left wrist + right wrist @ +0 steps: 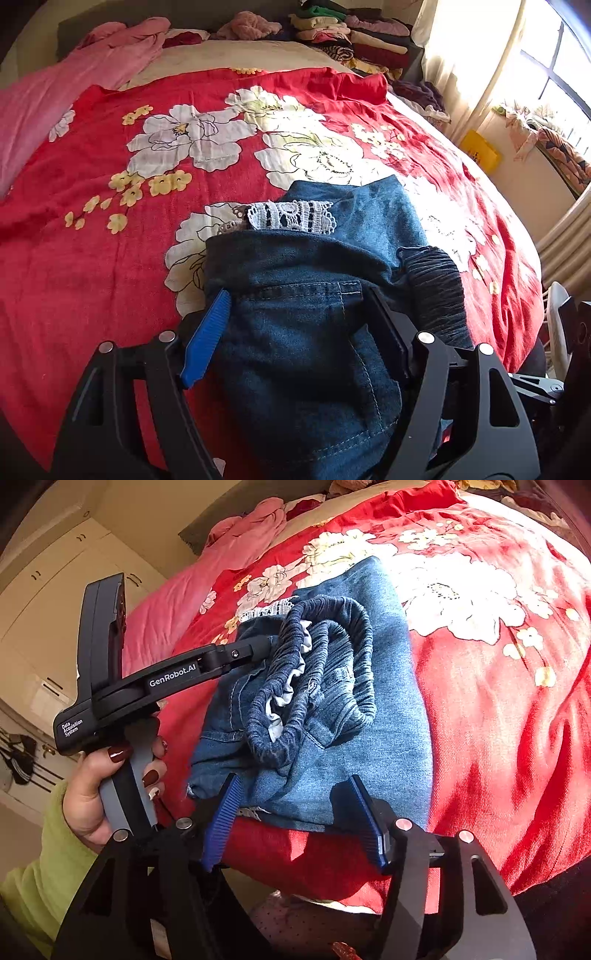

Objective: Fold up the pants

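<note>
Left wrist view: folded blue denim pants (303,295) with white lace trim (291,216) and ruched elastic waistband (436,291) lie on red floral bedspread (110,251), bundle sitting between the left gripper (299,328) jaws, which stand apart, not pinching. Right gripper (295,819) jaws also spread, denim edge between them, unpressed. Beyond left jaws: stacked folded clothes (351,33), pink blanket (74,77).

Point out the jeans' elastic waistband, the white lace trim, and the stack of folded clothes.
elastic waistband (334,607): right wrist view, on the gathered band's top curve.
white lace trim (291,216): left wrist view, middle of the lace strip.
stack of folded clothes (373,37): left wrist view, a middle layer of the pile.
</note>
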Demonstrator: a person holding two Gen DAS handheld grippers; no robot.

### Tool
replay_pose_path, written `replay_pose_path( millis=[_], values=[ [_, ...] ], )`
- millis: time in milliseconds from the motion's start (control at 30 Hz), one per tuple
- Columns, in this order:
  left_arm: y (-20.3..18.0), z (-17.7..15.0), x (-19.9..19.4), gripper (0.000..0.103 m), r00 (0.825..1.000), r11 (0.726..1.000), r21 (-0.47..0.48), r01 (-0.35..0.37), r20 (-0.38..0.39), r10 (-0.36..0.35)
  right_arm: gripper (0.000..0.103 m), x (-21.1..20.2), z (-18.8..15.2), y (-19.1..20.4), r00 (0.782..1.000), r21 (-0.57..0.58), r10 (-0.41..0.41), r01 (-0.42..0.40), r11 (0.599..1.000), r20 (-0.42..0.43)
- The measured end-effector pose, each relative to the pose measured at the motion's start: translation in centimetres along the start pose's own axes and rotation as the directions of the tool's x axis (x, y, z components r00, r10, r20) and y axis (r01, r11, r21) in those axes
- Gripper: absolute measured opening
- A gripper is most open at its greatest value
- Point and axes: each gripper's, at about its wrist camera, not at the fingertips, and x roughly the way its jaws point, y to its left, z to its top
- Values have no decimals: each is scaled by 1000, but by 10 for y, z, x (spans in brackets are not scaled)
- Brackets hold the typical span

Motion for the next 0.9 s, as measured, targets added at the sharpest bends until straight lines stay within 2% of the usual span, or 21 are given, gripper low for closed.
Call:
replay_pose_path(
  millis=[200, 300, 433, 500, 667, 900],
  values=[
    [-3, -1, -12, 73, 1000, 1000, -2, 1, 17, -1, 71, -12, 1, 3, 999, -17, -28, 29, 999, 31],
    [-4, -1, -20, 77, 999, 1000, -1, 1, 34, -1, 80, -19, 1, 6, 998, -32, -38, 40, 999, 58],
    [-3, -1, -31, 80, 999, 1000, -5, -5, 54, 5, 81, -31, 2, 12, 993, -62, -66, 72, 995, 101],
    [-3, -2, -37, 86, 998, 1000, -8, -8, 66, 9, 84, -35, 4, 17, 988, -79, -88, 99, 992, 127],
    [-4, -5, -54, 93, 994, 1000, -14, -21, 106, 22, 84, -50, 6, 24, 970, -128, -131, 159, 979, 202],
    [-6, -8, -73, 93, 991, 1000, -21, -21, 135, 24, 85, -67, 9, 28, 957, -150, -139, 181, 972, 254]
  ],
)
